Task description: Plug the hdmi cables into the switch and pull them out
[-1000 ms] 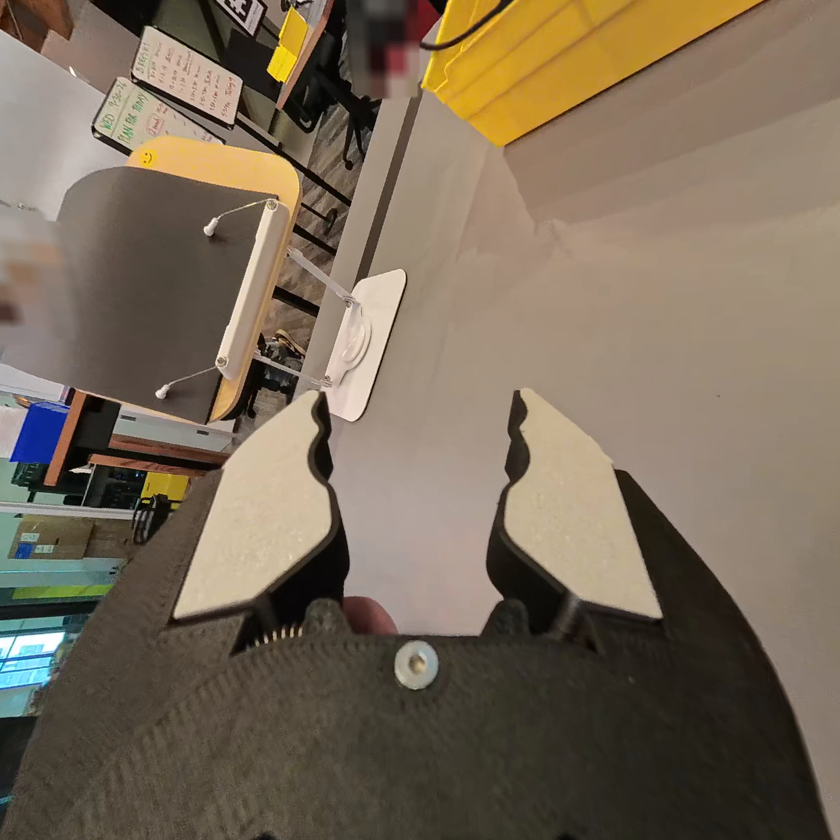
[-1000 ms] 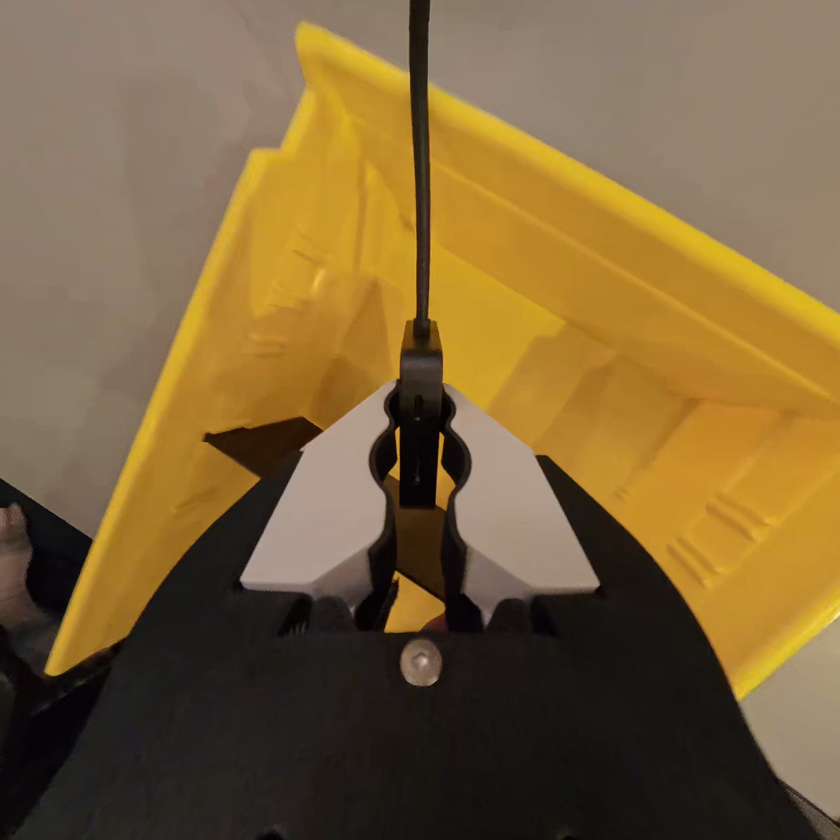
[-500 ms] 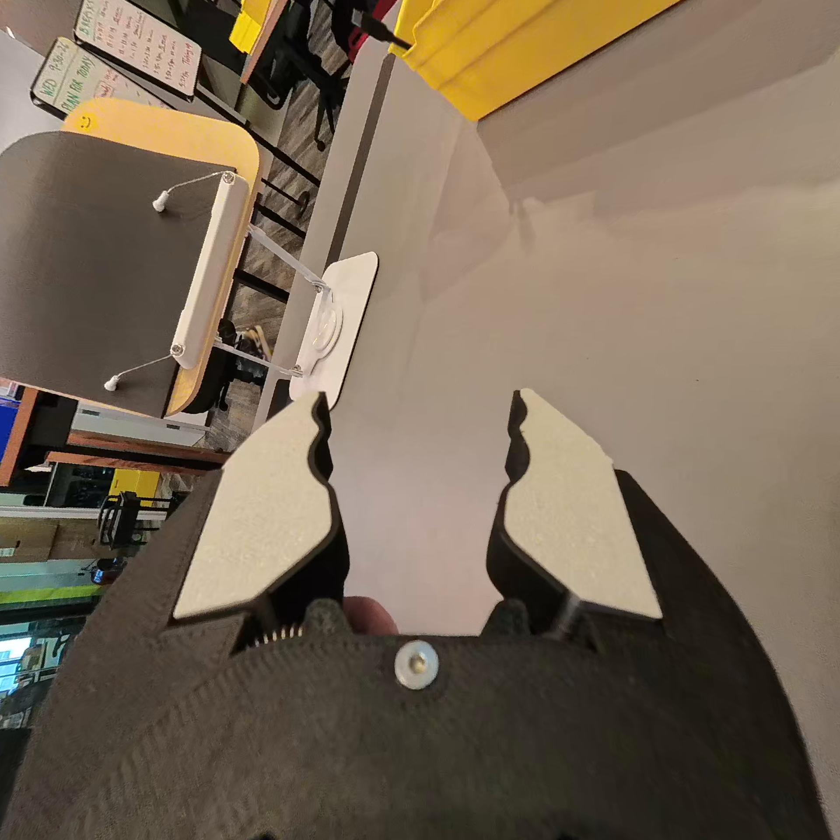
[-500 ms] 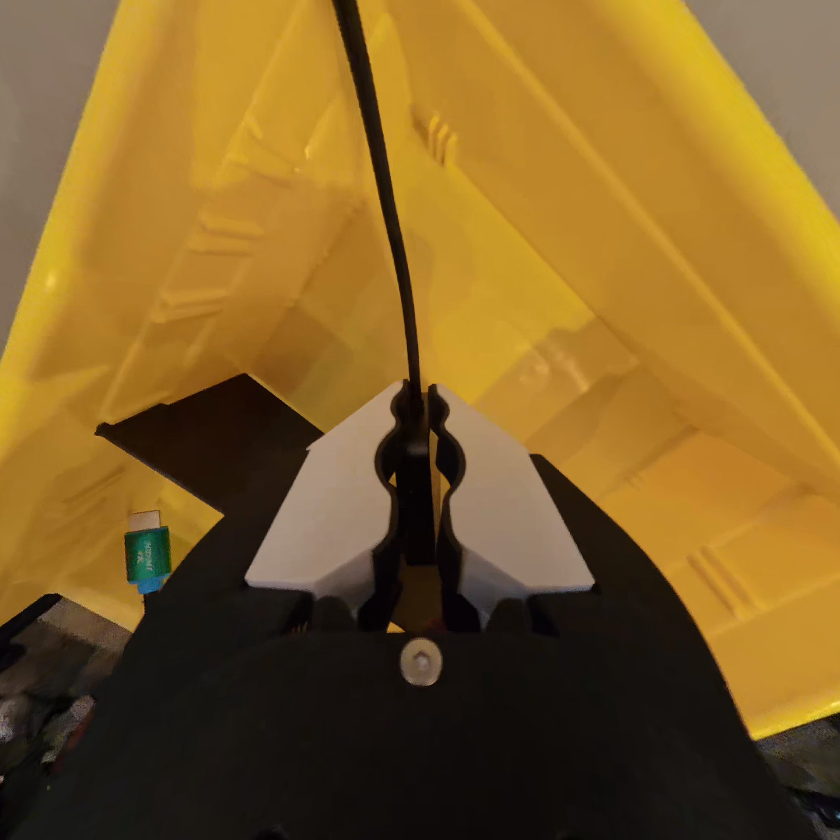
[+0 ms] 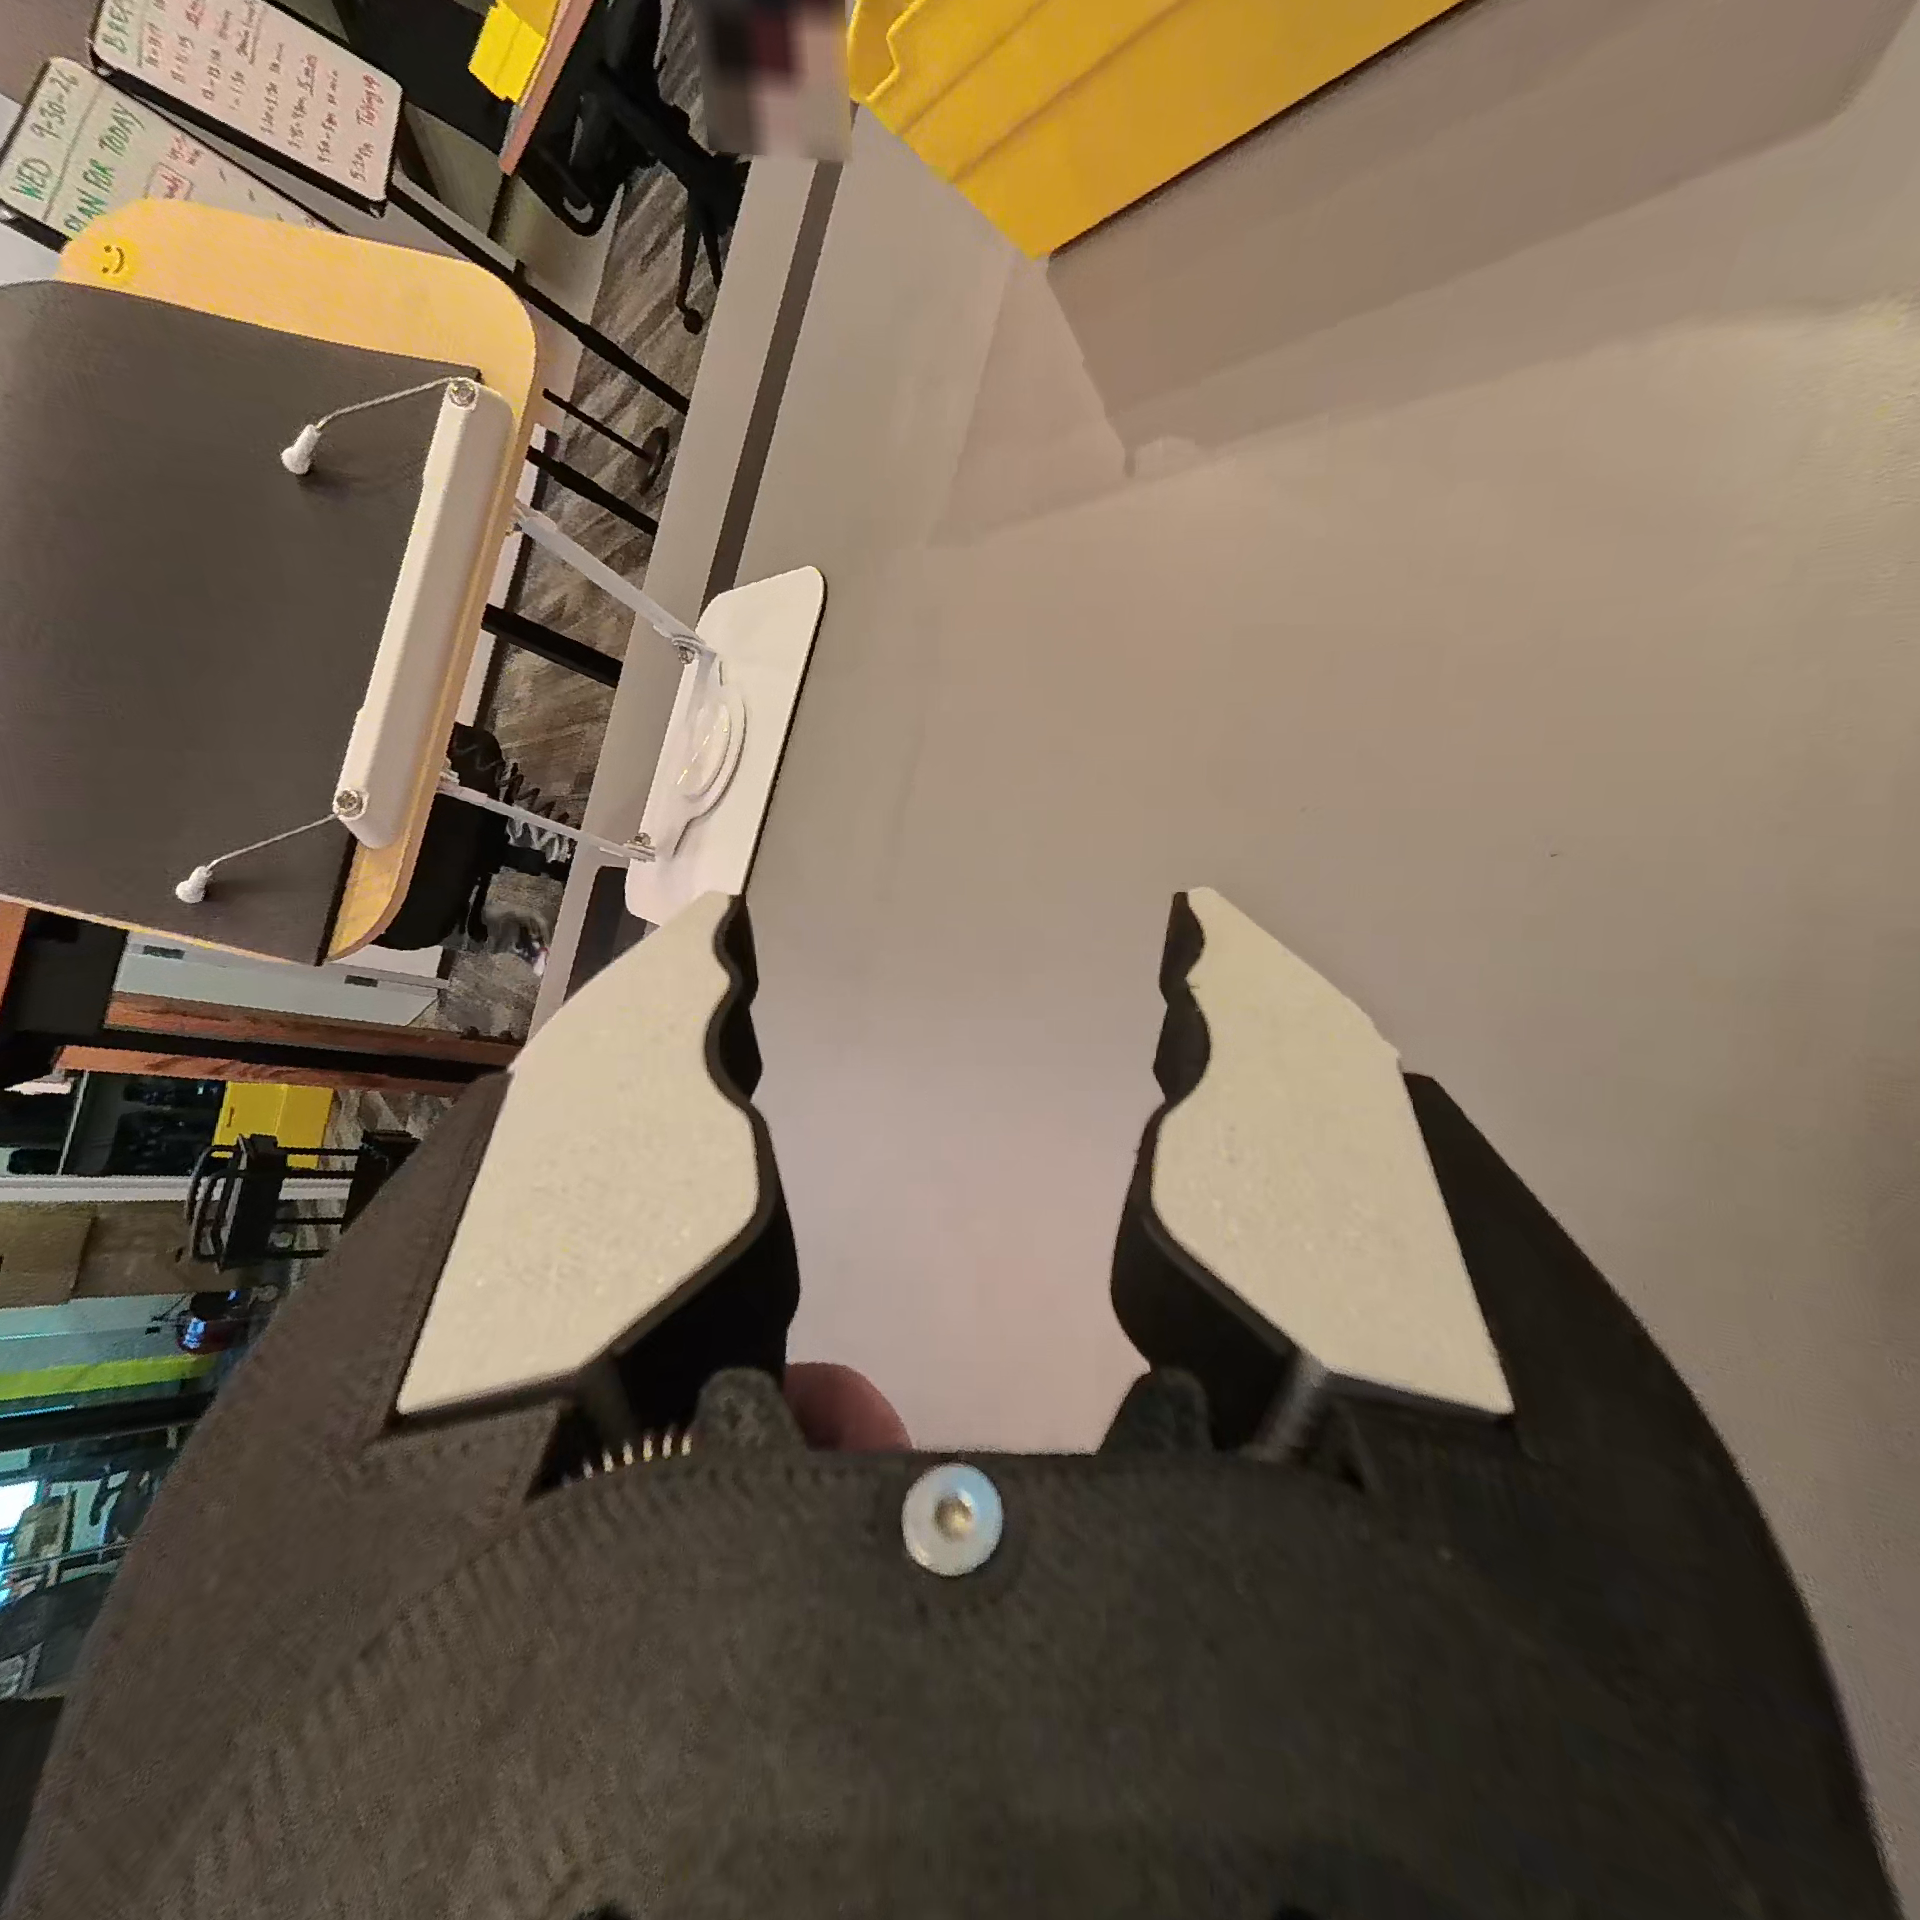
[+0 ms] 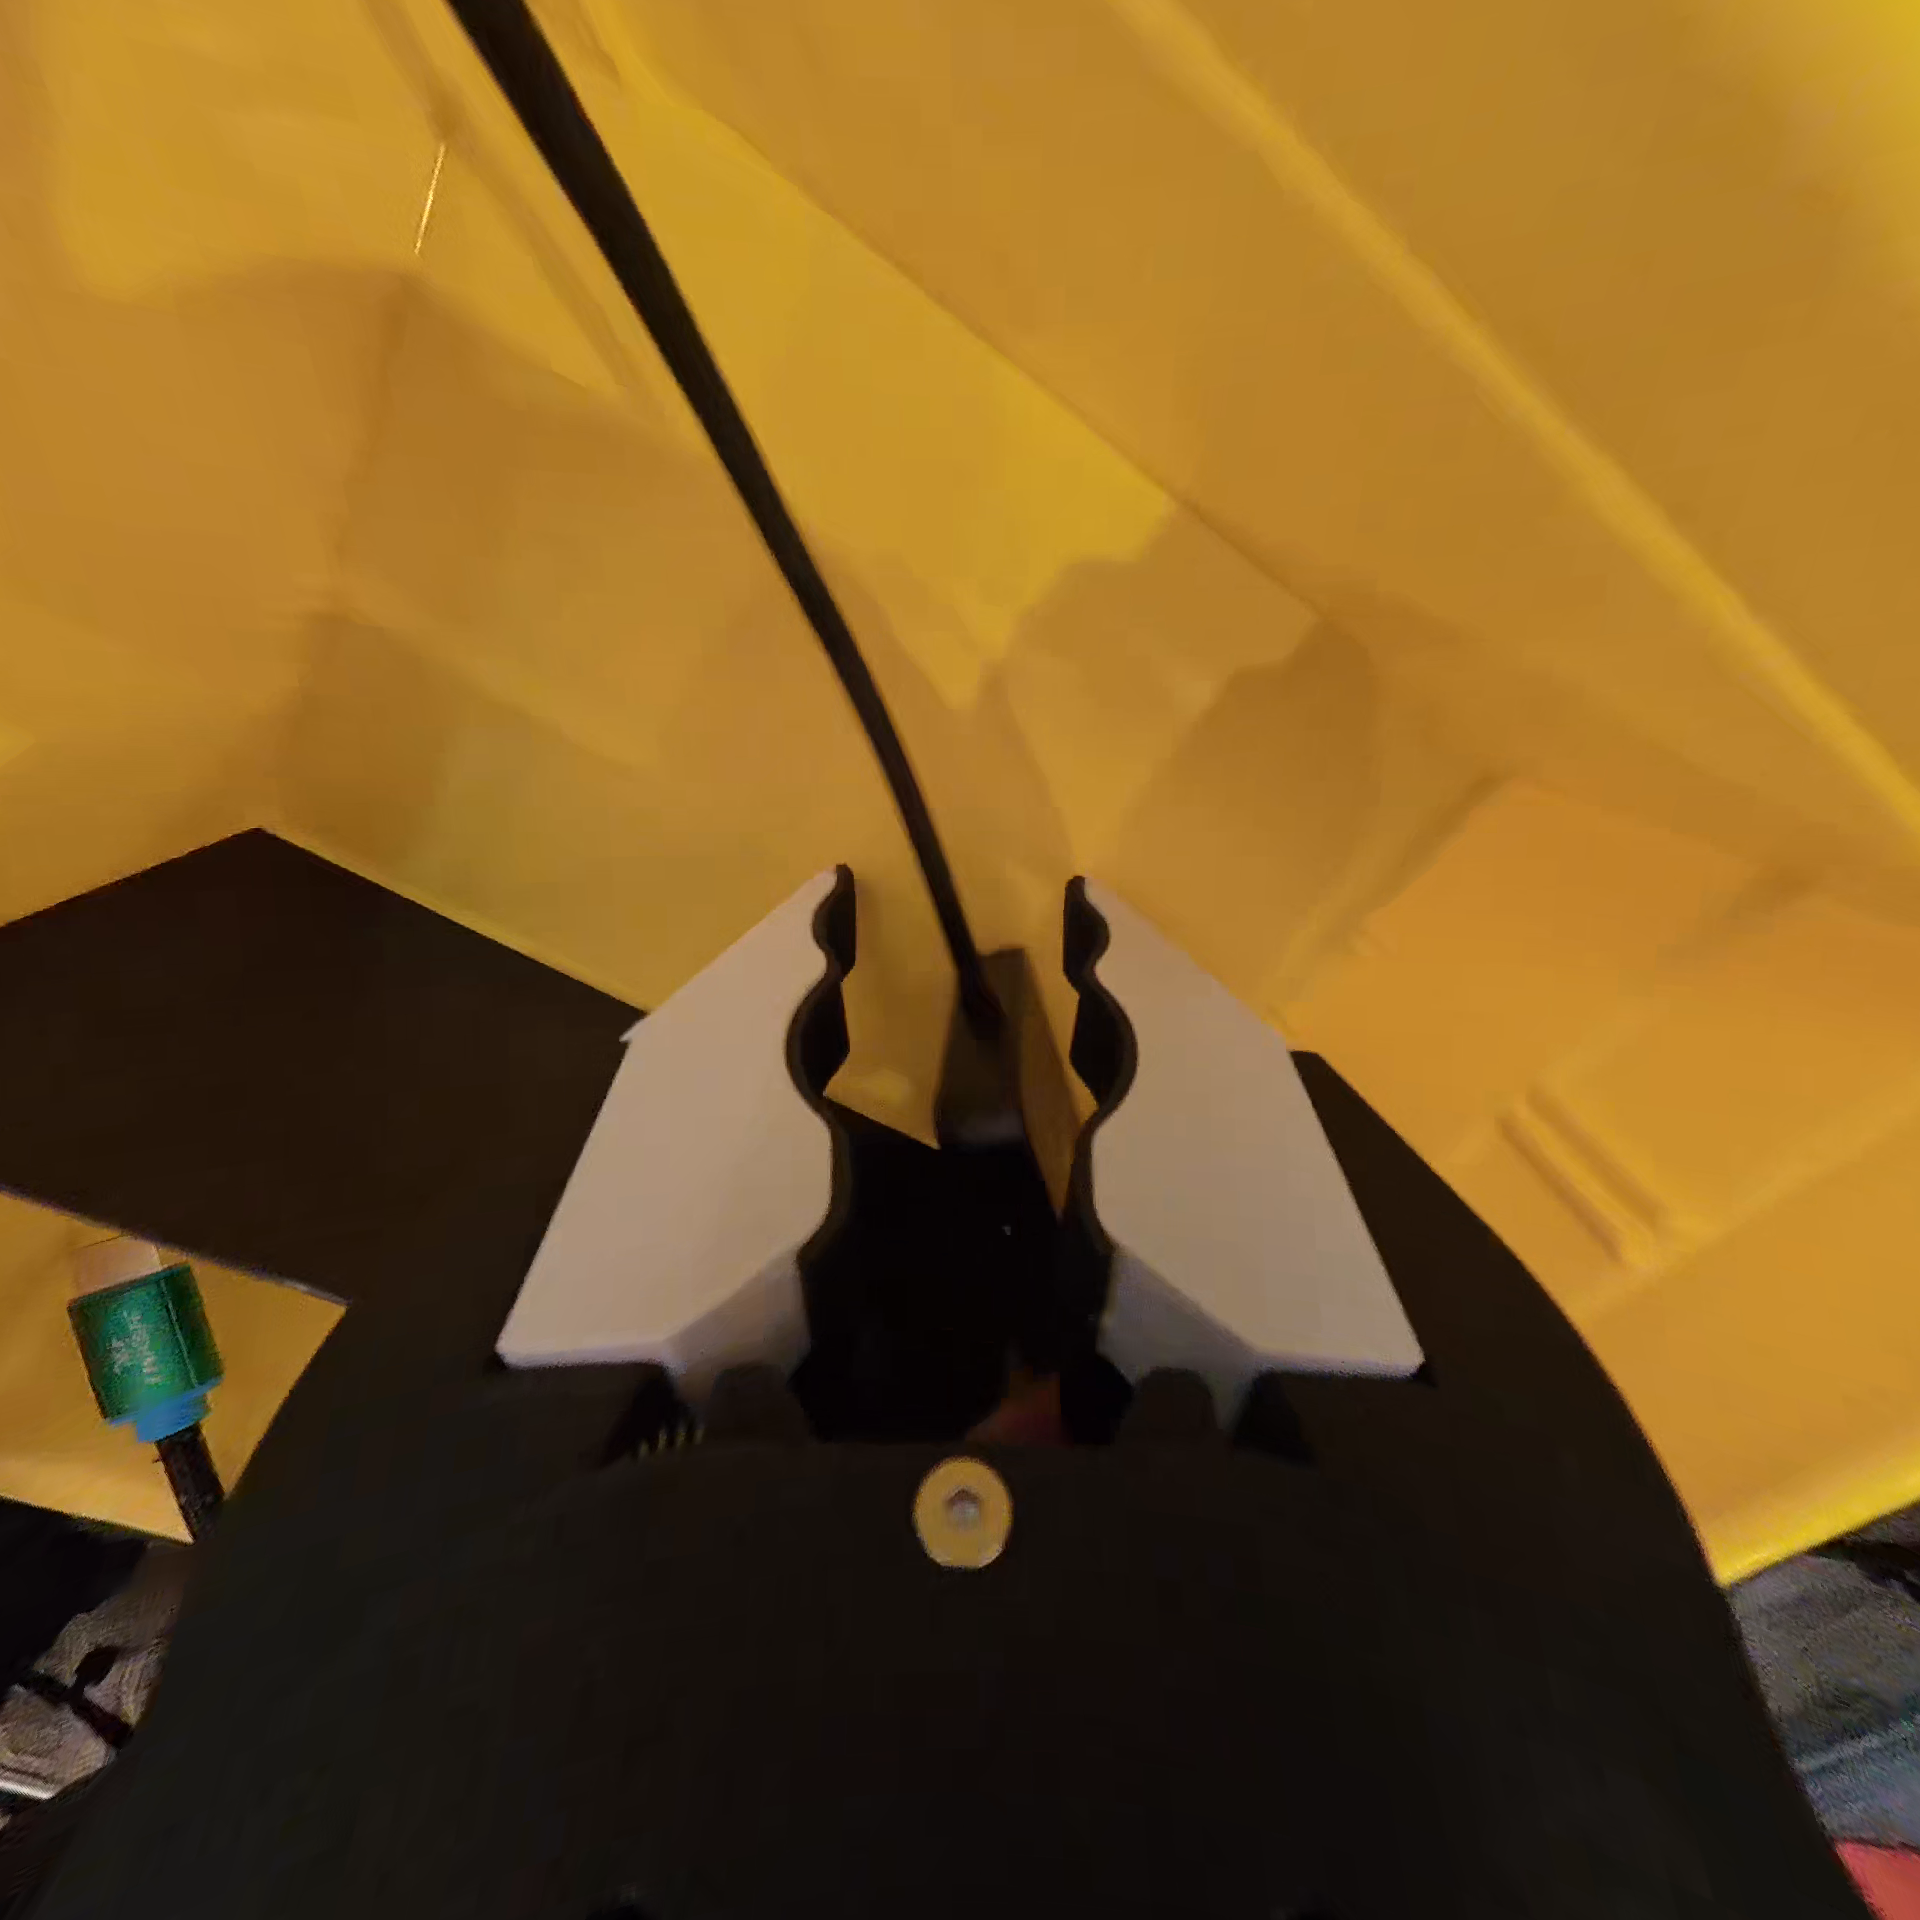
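My right gripper (image 6: 958, 878) is open inside the yellow bin (image 6: 1403, 468). The black HDMI cable (image 6: 727, 416) runs up and to the left from its black plug (image 6: 987, 1039). The plug sits loose between the jaws, close to the right finger. A second cable end with a green connector (image 6: 145, 1340) lies at the lower left of the bin, next to a flat black object (image 6: 260, 1039). My left gripper (image 5: 956, 904) is open and empty above the grey table (image 5: 1403, 779). I cannot make out a switch for certain.
In the left wrist view the yellow bin (image 5: 1091, 114) stands at the table's far end. A white stand base (image 5: 738, 727) sits at the table edge and carries a dark panel (image 5: 187, 623). Beyond are whiteboards (image 5: 239, 114), chairs and shelves.
My right gripper has gone deeper into the yellow bin and opened, letting go of the black plug. The green connector came into view. My left gripper stayed open and barely shifted.
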Available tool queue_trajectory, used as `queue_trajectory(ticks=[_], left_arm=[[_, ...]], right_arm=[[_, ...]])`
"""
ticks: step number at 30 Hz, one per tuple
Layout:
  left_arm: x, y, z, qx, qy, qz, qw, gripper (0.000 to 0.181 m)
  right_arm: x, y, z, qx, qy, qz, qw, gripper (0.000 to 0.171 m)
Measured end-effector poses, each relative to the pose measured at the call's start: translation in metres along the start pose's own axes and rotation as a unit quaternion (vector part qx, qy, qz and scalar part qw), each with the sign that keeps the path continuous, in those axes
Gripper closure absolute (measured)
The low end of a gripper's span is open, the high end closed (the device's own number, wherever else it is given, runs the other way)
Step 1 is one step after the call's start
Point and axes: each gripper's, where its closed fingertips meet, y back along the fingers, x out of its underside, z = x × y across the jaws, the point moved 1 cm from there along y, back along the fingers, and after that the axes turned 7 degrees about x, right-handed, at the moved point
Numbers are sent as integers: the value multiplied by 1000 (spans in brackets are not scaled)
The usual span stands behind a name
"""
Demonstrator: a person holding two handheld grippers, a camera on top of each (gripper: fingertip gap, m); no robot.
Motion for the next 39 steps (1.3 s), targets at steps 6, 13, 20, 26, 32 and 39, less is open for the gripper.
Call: queue_trajectory(ticks=[6,13,20,26,32,39], left_arm=[[1,0,1,0,1,3,1000,107],[4,2,3,-3,4,6,1000,107],[13,12,9,-14,16,14,1000,108],[30,31,29,-45,38,28,998,109],[77,74,78,-126,79,68,986,109],[166,163,138,-240,138,159,948,110]], right_arm=[[-3,16,-9,56,31,-4,998,130],[-12,49,-5,98,53,-46,993,125],[-14,87,16,136,86,-93,983,128],[-32,147,60,169,99,-187,963,131],[-53,189,136,132,130,-290,939,132],[-76,194,228,73,183,-357,913,134]])
